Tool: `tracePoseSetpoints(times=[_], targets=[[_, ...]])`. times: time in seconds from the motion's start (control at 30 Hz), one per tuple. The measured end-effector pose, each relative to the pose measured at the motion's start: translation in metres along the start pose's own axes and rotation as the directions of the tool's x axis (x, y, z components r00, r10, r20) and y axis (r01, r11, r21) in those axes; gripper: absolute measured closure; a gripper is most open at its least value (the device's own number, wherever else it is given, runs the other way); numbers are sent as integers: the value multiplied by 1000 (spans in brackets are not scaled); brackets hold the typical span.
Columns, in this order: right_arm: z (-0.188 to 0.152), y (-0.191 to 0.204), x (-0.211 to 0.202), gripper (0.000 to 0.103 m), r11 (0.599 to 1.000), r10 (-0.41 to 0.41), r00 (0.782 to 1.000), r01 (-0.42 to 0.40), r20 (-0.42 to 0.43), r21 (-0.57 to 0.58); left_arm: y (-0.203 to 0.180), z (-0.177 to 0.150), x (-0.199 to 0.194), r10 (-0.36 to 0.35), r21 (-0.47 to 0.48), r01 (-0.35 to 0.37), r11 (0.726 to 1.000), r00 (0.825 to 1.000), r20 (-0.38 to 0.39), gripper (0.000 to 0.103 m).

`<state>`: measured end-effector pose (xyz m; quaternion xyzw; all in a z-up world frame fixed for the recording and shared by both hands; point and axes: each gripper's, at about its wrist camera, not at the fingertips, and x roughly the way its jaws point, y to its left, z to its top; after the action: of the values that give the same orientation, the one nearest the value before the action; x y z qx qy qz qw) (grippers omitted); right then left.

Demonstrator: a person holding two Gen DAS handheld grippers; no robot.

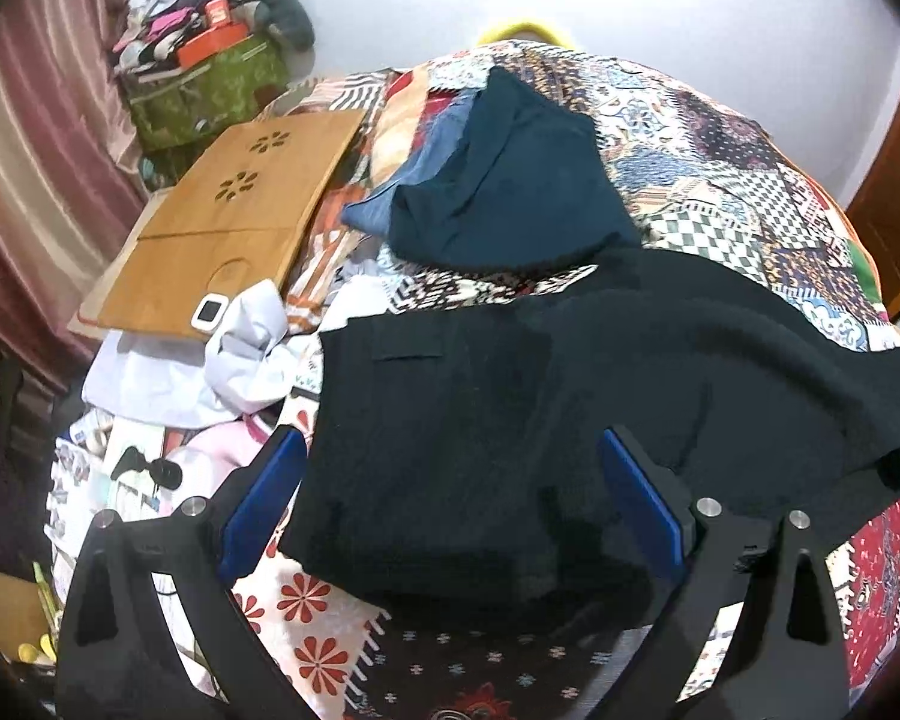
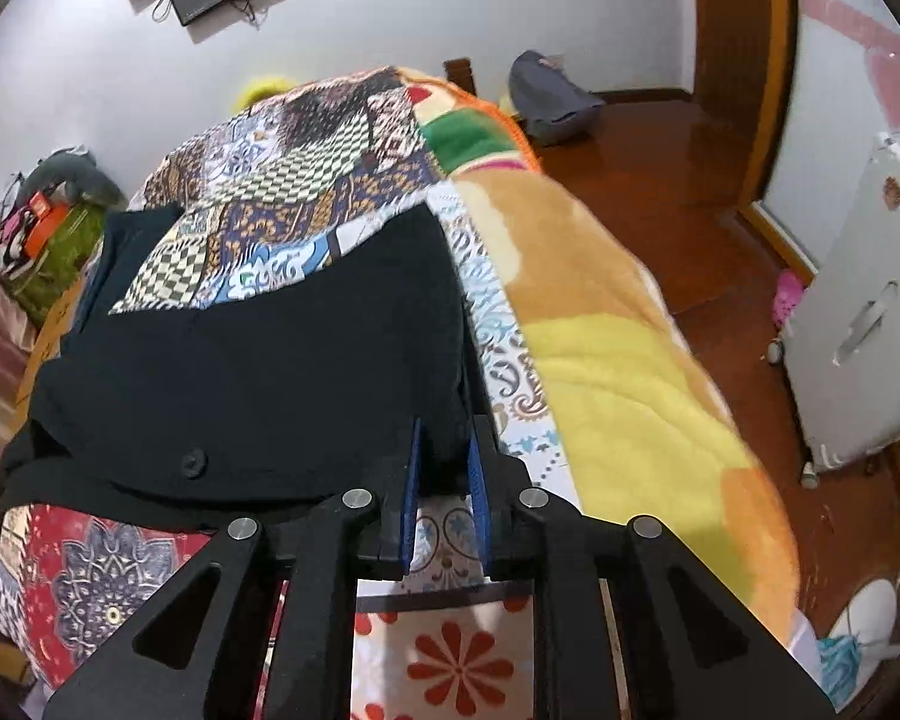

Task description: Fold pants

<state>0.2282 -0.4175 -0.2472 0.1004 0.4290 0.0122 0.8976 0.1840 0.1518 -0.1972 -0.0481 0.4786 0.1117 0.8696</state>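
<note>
The black pants (image 1: 510, 408) lie on the patchwork bedspread (image 1: 720, 180), folded over, with a pocket slit near the left edge. My left gripper (image 1: 453, 480) is open, its blue pads wide apart on either side of the pants' near end. In the right wrist view the pants (image 2: 258, 372) spread left, with a button (image 2: 193, 461) near the front edge. My right gripper (image 2: 444, 468) is nearly closed on the pants' right corner, with black cloth between the blue pads (image 2: 411, 480).
A dark teal garment (image 1: 510, 180) and blue cloth (image 1: 402, 192) lie beyond the pants. A wooden lap board (image 1: 228, 222) and white clothes (image 1: 222, 372) are at the left. The bed's right edge with a yellow-orange blanket (image 2: 618, 372) drops to a wooden floor (image 2: 690, 192).
</note>
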Motion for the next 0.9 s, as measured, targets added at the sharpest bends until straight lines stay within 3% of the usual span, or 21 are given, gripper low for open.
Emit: tracePoseSetpoints(times=[0.1,0.17,0.23,0.37,0.5,0.73,0.77,0.9], targets=[[11,17,-18,87,998,9,998,-6,54,-55,15,0,7,2,-36,-3,999,1000,-12,5],[18,34,-25,80,995,18,996,-9,90,-98,27,1,12,-3,-64,2,998,1000,-18,5],[28,59,-30,64,987,37,991,-17,127,-159,37,2,16,-8,-83,6,997,1000,-21,5],[45,113,-26,48,958,107,982,-59,158,-280,57,11,31,11,-102,-14,995,1000,-29,5],[59,170,-10,43,909,200,973,-142,112,-392,78,20,51,-3,-127,-4,992,999,-53,5],[84,266,50,41,811,301,953,-277,-38,-516,98,33,102,-113,-177,89,980,985,-128,6],[87,279,61,41,795,308,949,-297,-70,-528,99,34,109,-132,-186,106,977,981,-139,9],[88,328,103,41,742,302,931,-365,-205,-563,89,37,135,-214,-176,181,968,957,-193,42]])
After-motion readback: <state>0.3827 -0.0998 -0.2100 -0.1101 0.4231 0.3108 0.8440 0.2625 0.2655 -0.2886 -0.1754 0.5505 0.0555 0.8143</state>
